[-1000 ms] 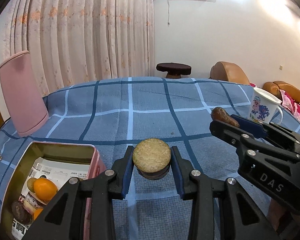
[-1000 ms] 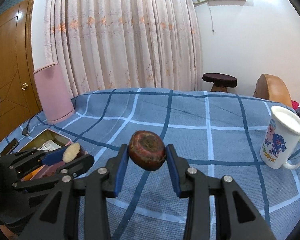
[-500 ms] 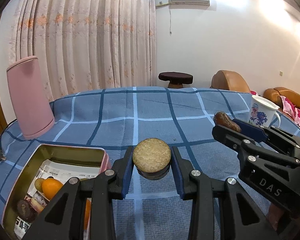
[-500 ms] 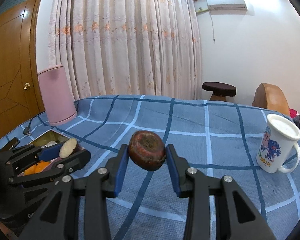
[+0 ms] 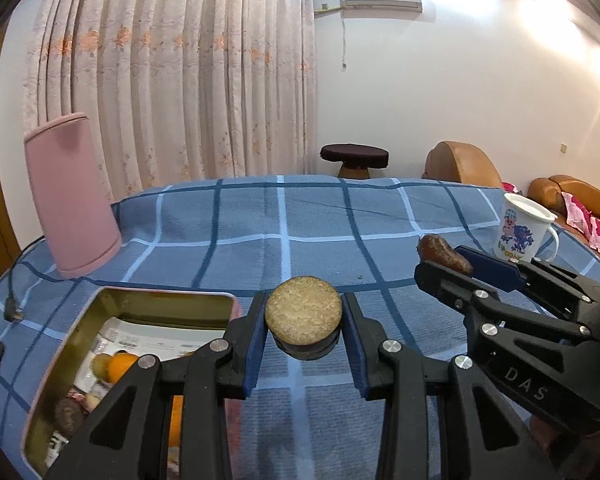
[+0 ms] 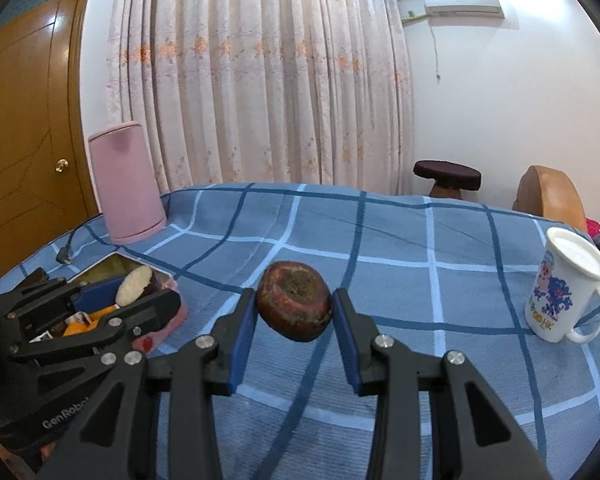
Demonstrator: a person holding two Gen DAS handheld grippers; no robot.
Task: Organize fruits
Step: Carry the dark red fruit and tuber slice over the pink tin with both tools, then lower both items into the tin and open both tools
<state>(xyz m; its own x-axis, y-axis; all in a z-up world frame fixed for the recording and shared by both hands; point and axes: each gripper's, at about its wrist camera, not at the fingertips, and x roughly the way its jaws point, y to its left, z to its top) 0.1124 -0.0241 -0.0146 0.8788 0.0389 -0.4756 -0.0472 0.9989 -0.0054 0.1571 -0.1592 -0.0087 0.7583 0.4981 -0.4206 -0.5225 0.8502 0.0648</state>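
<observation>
**Two fruits held, tin waiting**

Left tool clamped on a round cut fruit with a pale grainy face, just right of the open pink metal tin at near left. Right tool closed on a dark reddish round fruit above the blue checked desk. Both lifted, probably for dropping beside the oranges already inside.

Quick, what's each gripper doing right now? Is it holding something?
Left gripper: shut on the tan-topped round fruit piece.
Right gripper: shut on the dark reddish-brown fruit.
</observation>
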